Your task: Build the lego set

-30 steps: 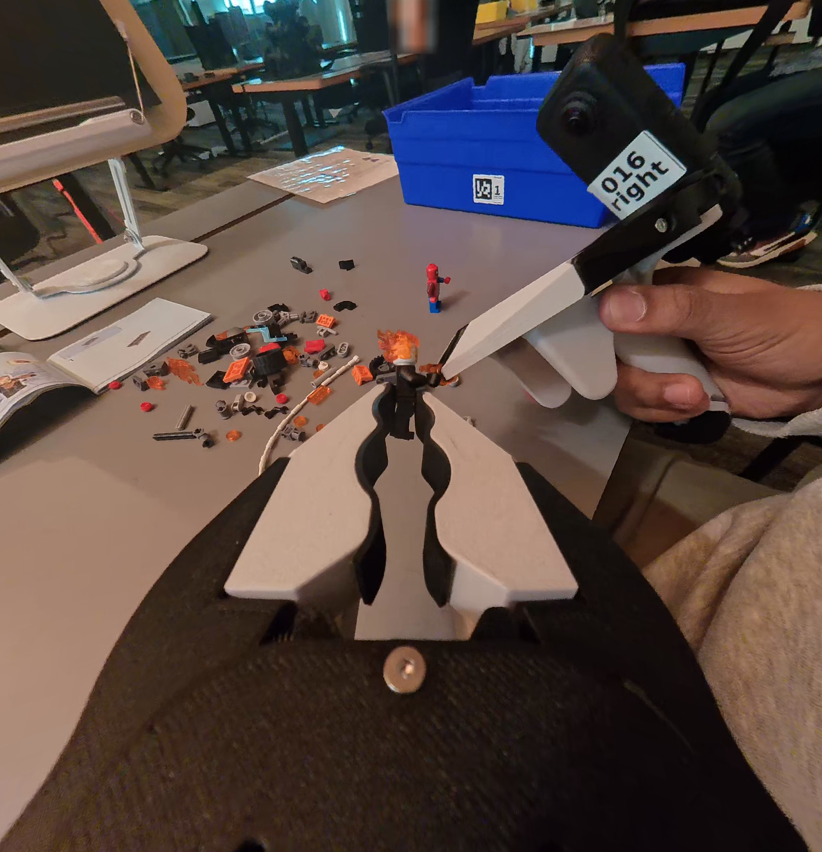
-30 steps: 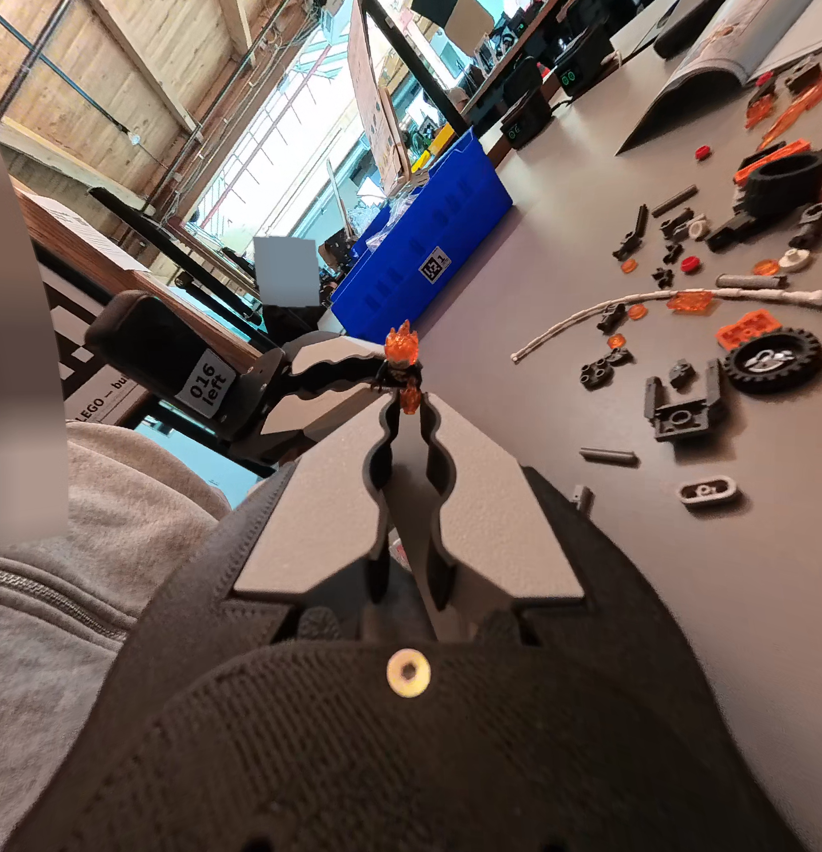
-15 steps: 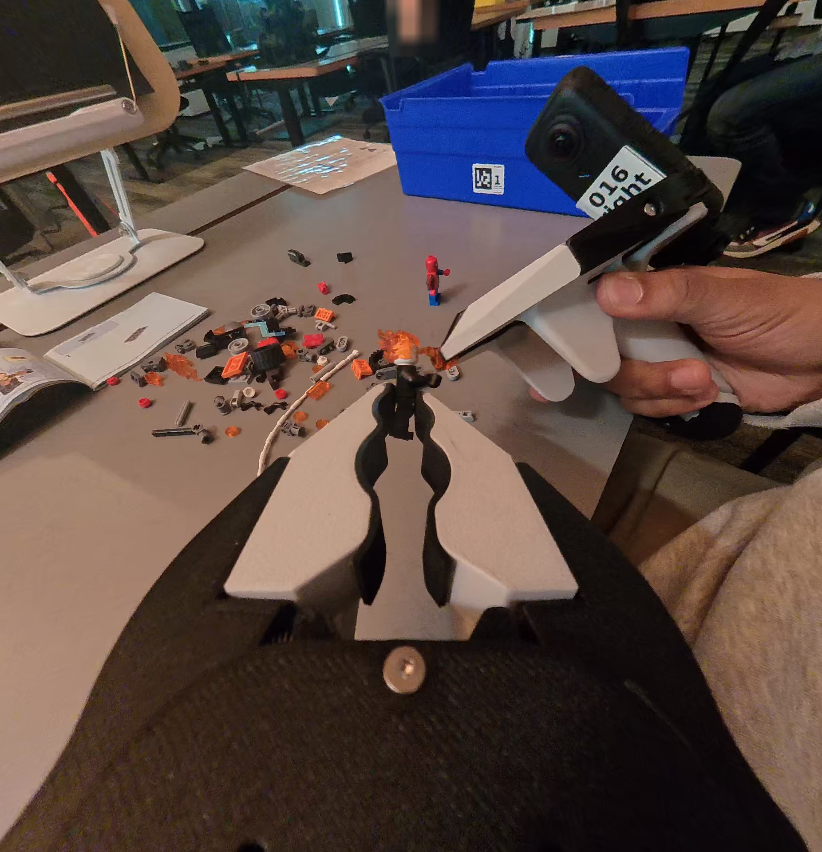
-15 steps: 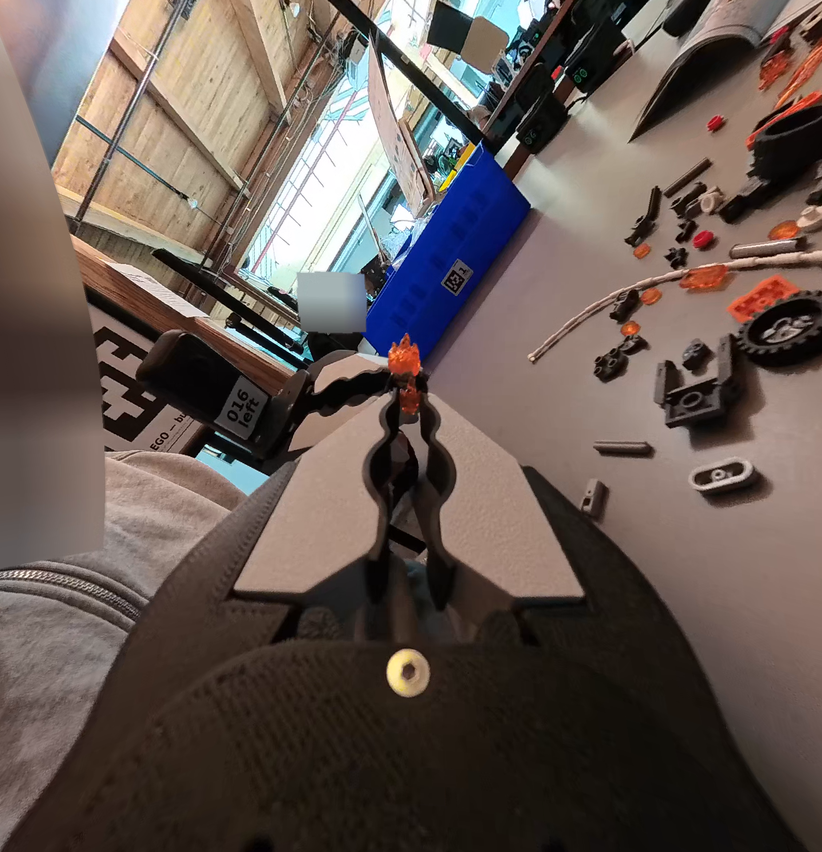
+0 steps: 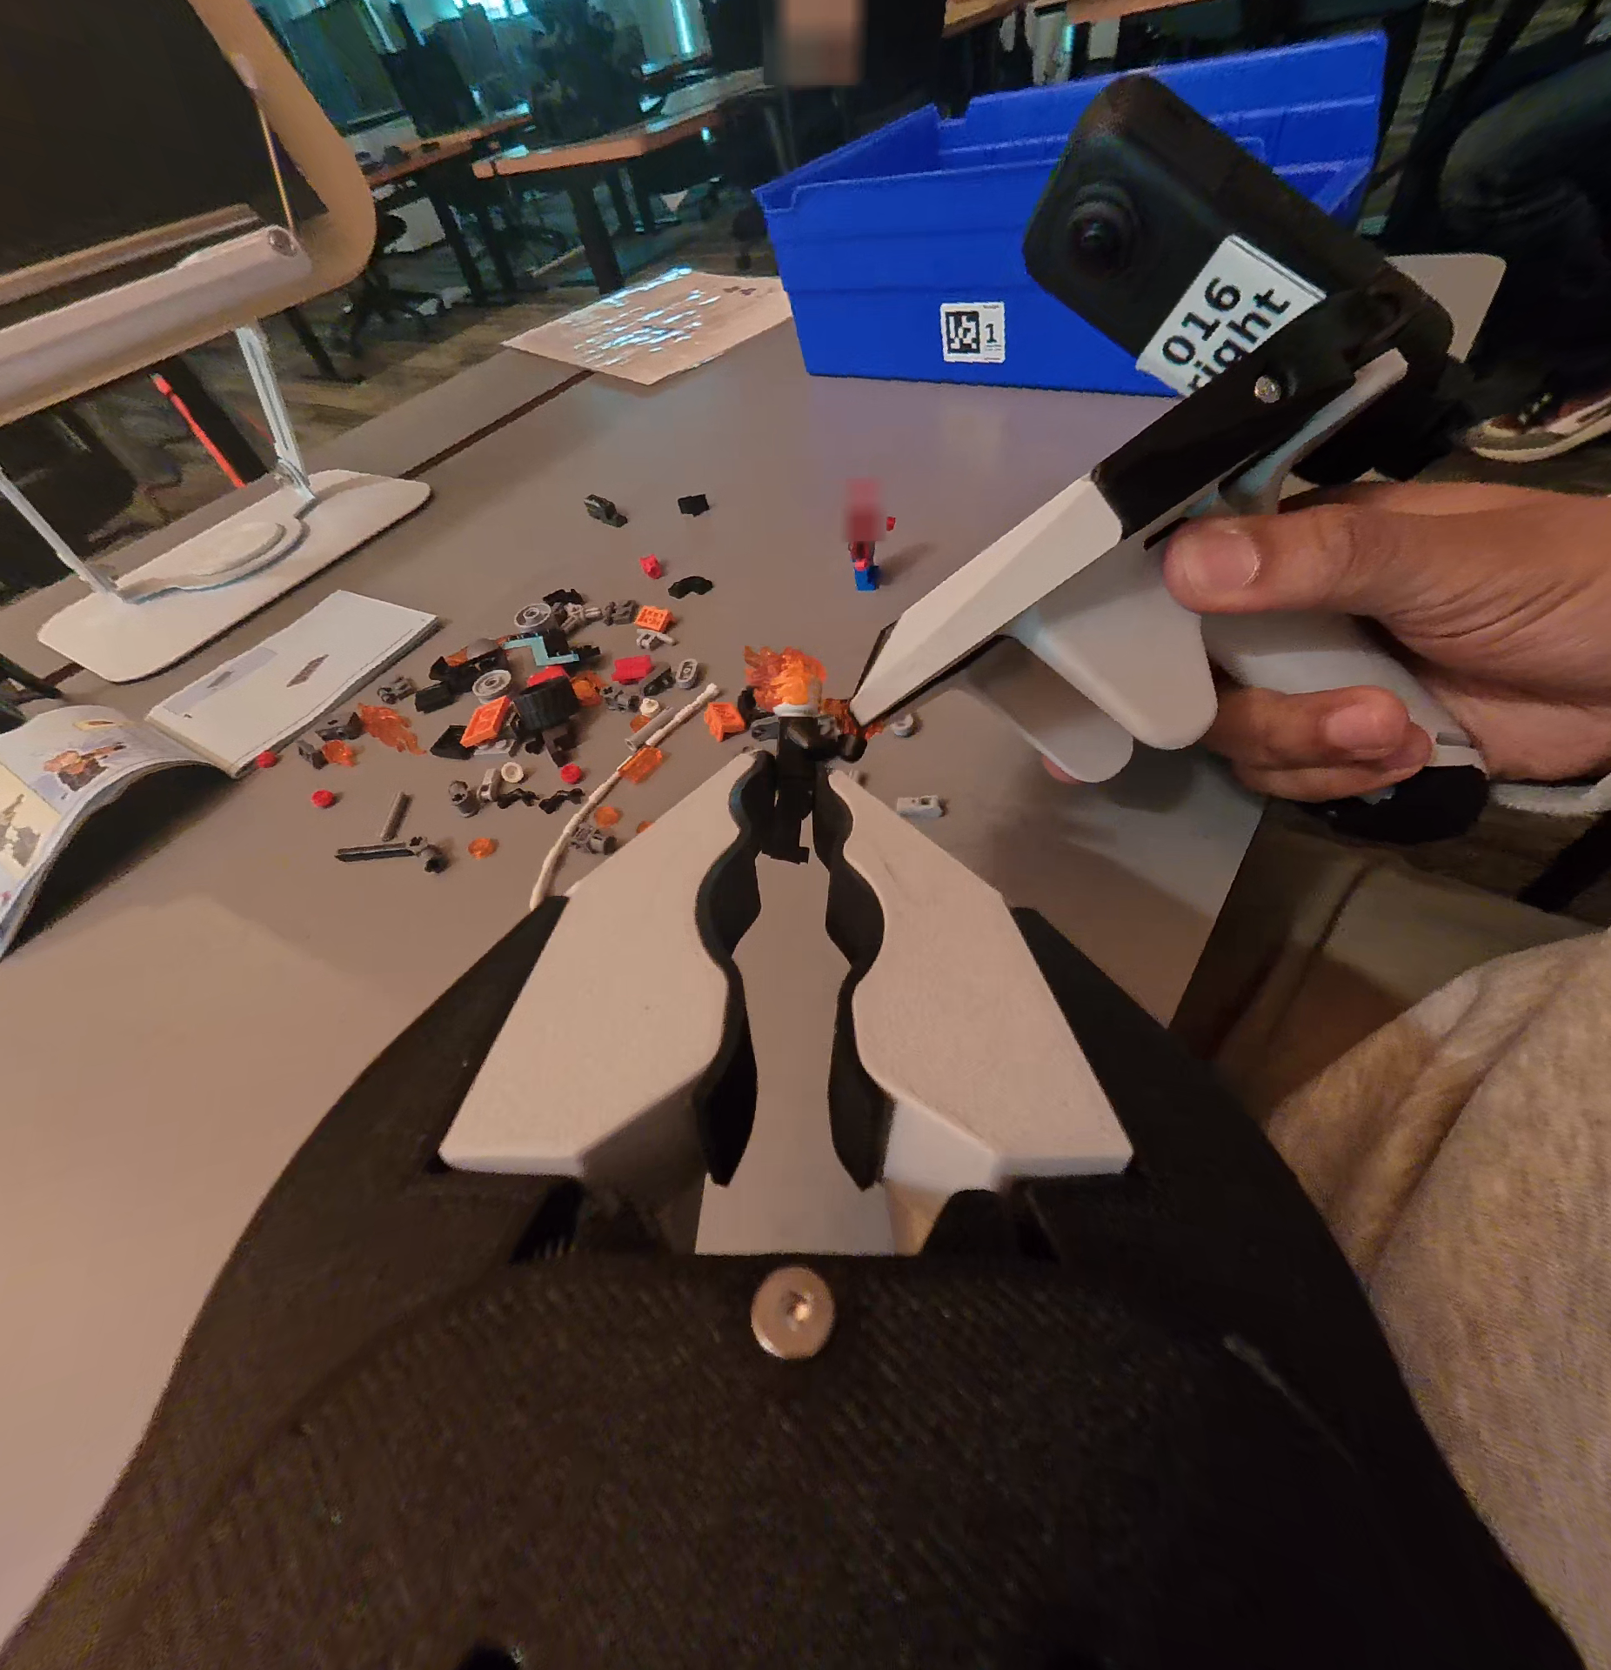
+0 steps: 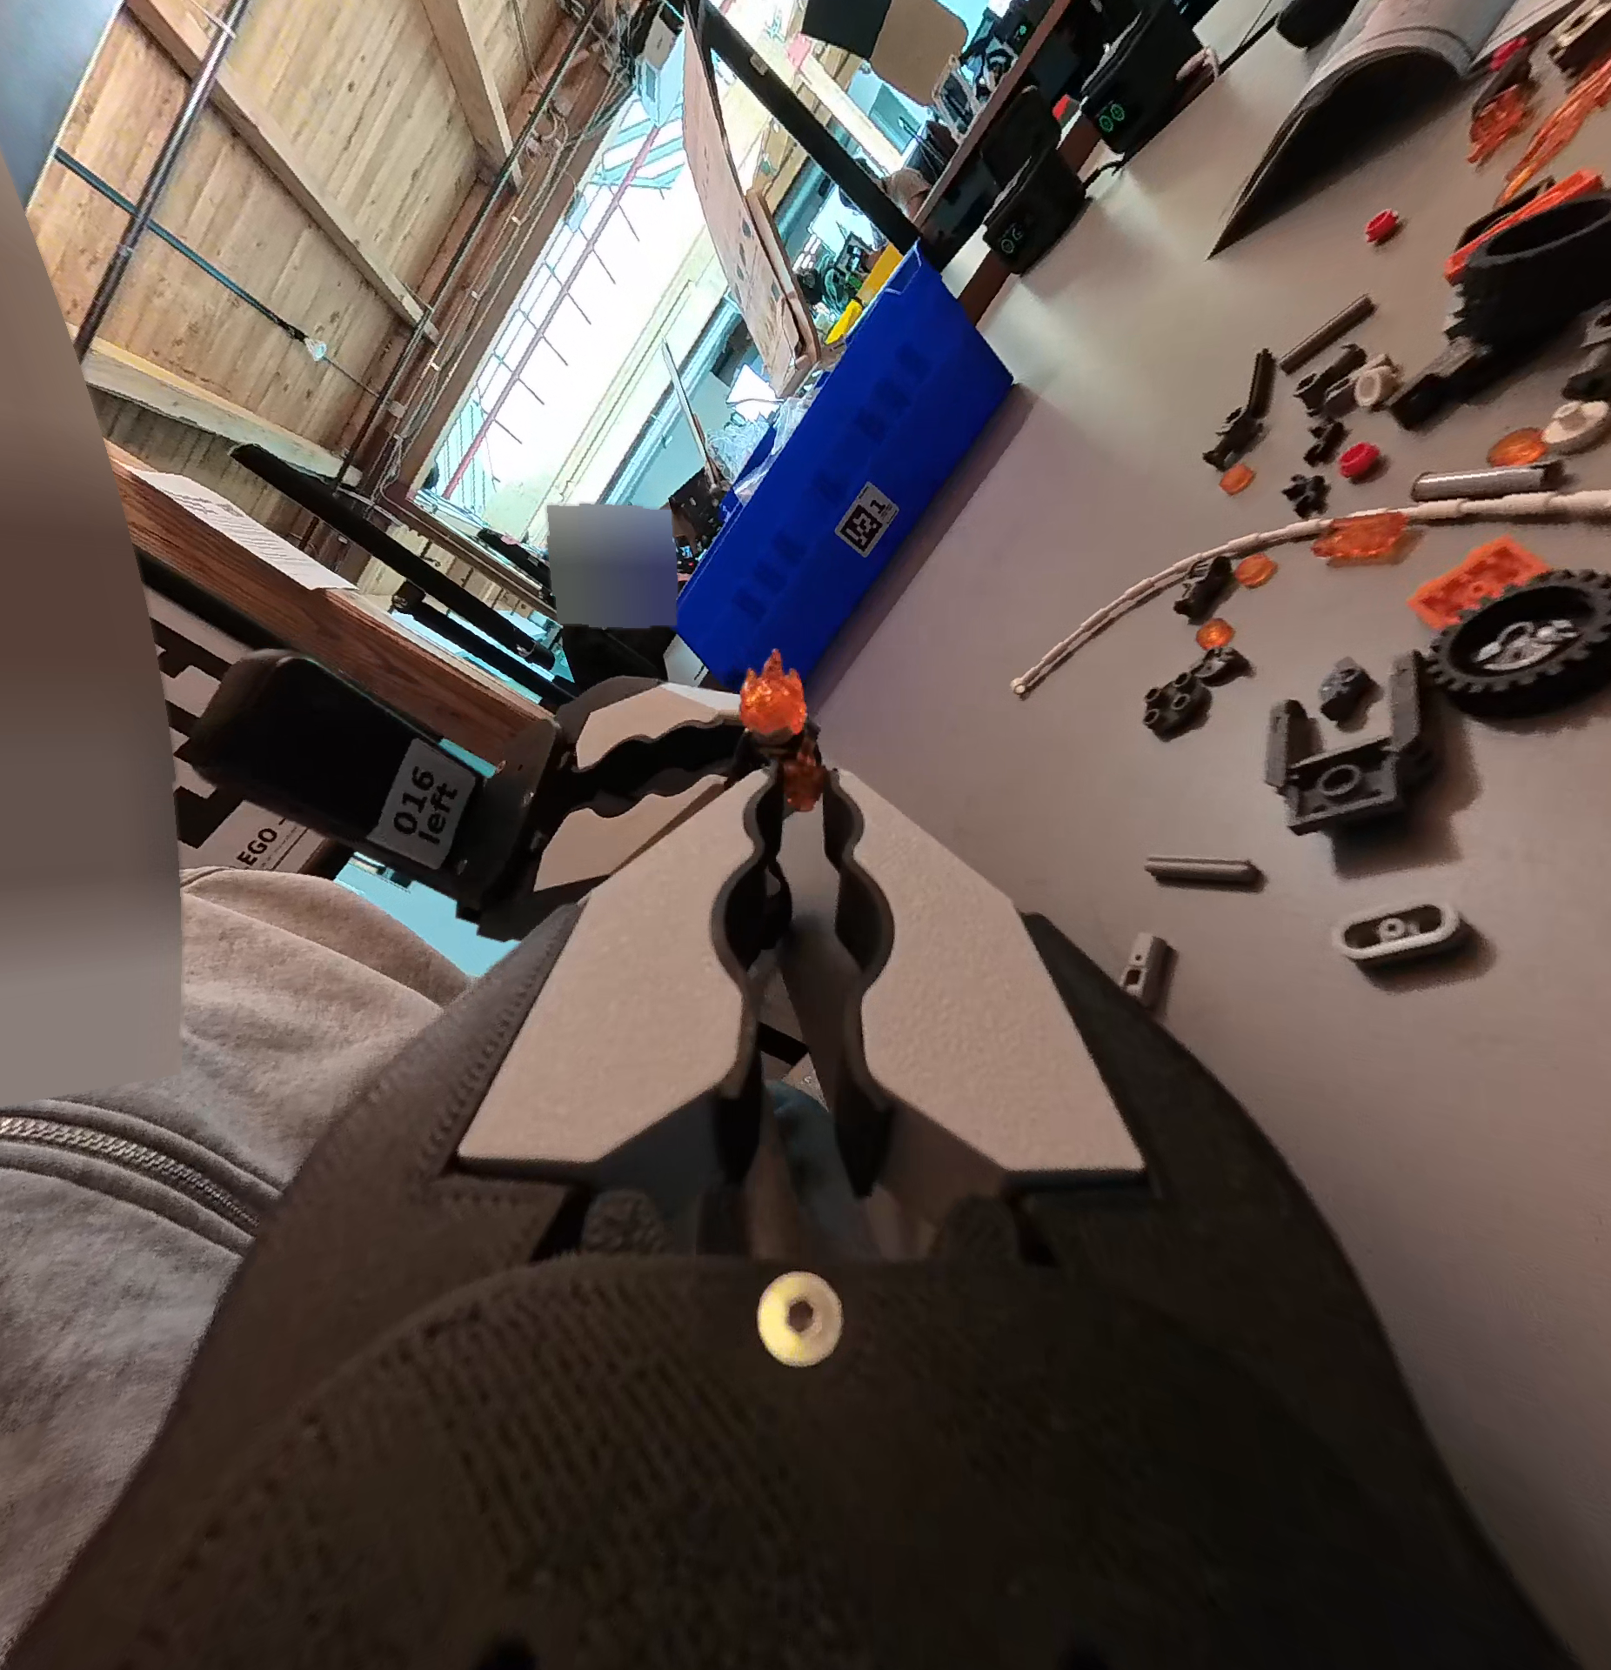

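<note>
My left gripper [image 5: 791,779] is shut on a black minifigure [image 5: 795,750] with an orange flame head, holding it upright above the grey table [image 5: 242,994]. My right gripper [image 6: 797,791] is shut on a small orange flame piece [image 6: 800,777], pressed against the minifigure's hand. In the left wrist view the right gripper [image 5: 865,712] comes in from the right, held by a hand [image 5: 1416,633]. In the right wrist view the left gripper [image 6: 666,750] comes in from the left, with the flame head [image 6: 770,700] above my tips.
Loose orange, black and grey pieces [image 5: 549,705] lie beyond the grippers, with a white whip piece [image 5: 621,777]. An open booklet [image 5: 196,714] lies left. A red and blue minifigure [image 5: 865,556] and a blue bin [image 5: 874,262] stand farther back. A tyre [image 6: 1534,642] lies right. The tips of both grippers are at nearly the same place.
Both grippers stay shut on their pieces. The right gripper's tip has shifted slightly around the minifigure's hand and its body has tilted; the left gripper has barely moved.
</note>
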The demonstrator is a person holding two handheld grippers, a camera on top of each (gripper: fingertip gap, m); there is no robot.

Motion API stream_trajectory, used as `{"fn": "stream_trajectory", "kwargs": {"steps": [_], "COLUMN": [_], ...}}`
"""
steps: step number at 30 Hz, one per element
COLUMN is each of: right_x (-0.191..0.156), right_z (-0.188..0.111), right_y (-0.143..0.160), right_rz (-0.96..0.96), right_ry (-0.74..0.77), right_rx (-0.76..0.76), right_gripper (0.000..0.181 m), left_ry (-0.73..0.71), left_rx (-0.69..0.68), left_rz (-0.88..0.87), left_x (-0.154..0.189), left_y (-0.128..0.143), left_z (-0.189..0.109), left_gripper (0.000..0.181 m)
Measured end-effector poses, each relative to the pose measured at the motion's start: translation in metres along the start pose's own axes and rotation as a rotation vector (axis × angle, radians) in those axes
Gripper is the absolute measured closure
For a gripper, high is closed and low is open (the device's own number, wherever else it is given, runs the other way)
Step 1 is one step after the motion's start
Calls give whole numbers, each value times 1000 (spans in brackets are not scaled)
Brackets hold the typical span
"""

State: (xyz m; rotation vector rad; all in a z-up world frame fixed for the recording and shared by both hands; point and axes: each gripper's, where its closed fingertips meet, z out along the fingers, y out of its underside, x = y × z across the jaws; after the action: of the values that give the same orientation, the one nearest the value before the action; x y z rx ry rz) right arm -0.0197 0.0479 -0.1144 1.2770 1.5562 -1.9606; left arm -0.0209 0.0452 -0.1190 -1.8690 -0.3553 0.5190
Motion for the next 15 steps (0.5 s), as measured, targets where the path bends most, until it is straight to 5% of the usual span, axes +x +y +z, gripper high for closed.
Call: {"fn": "stream_trajectory", "kwargs": {"steps": [15], "right_x": [0], "right_z": [4], "right_y": [4], "right_rz": [-1], "right_ry": [7], "right_rx": [-13], "right_gripper": [174], "left_ry": [-20], "left_rx": [9], "left_rz": [-17], "left_x": [-5], "left_y": [-1], "left_z": [-1], "left_gripper": [175]}}
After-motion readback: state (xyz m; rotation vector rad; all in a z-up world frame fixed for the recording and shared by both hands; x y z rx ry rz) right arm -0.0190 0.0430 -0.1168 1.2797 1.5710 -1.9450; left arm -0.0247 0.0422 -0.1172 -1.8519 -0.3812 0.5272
